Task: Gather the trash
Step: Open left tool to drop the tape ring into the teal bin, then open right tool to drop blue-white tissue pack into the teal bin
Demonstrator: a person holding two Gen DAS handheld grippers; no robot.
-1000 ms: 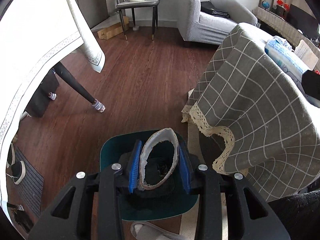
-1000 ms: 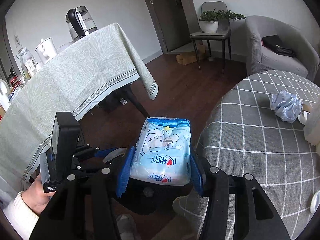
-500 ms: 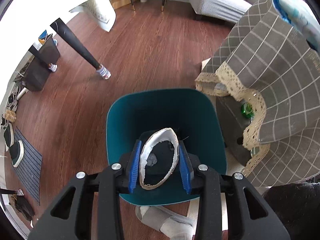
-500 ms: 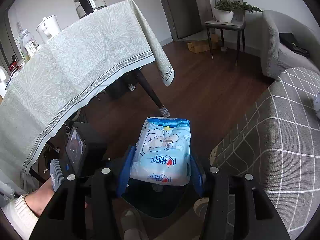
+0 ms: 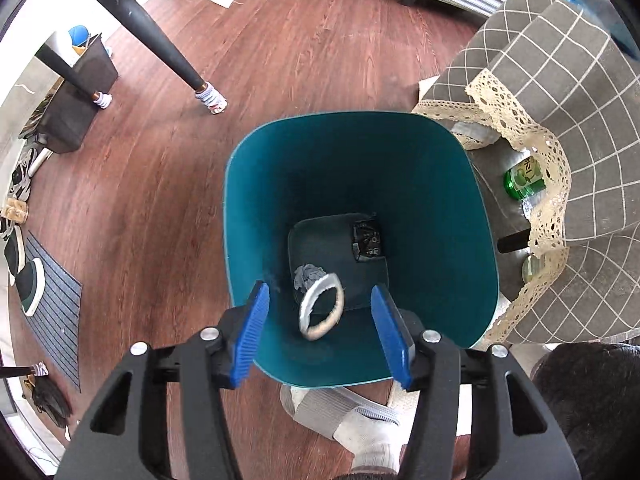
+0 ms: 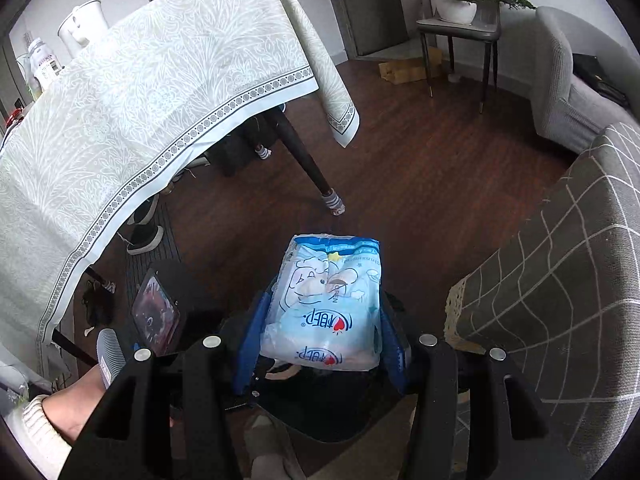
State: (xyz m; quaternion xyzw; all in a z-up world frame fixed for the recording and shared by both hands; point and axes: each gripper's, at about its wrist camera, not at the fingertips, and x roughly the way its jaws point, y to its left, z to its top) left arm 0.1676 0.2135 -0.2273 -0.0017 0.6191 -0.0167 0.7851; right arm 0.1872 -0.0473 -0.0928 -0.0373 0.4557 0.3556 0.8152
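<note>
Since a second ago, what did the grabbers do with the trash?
The left gripper came down over the teal bin; its jaws have just been opening, letting the paper cup drop inside. The right gripper swung nearer the bin, still clamping the blue wipes pack.

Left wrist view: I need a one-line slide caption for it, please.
Left gripper open above the teal bin, its jaws just opened, the ring loose between them over the bin's bottom.

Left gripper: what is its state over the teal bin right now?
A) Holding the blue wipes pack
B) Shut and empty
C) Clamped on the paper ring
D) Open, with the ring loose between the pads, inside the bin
D: the left gripper has just been opening; the paper ring touches neither blue pad, inside the teal bin.
</note>
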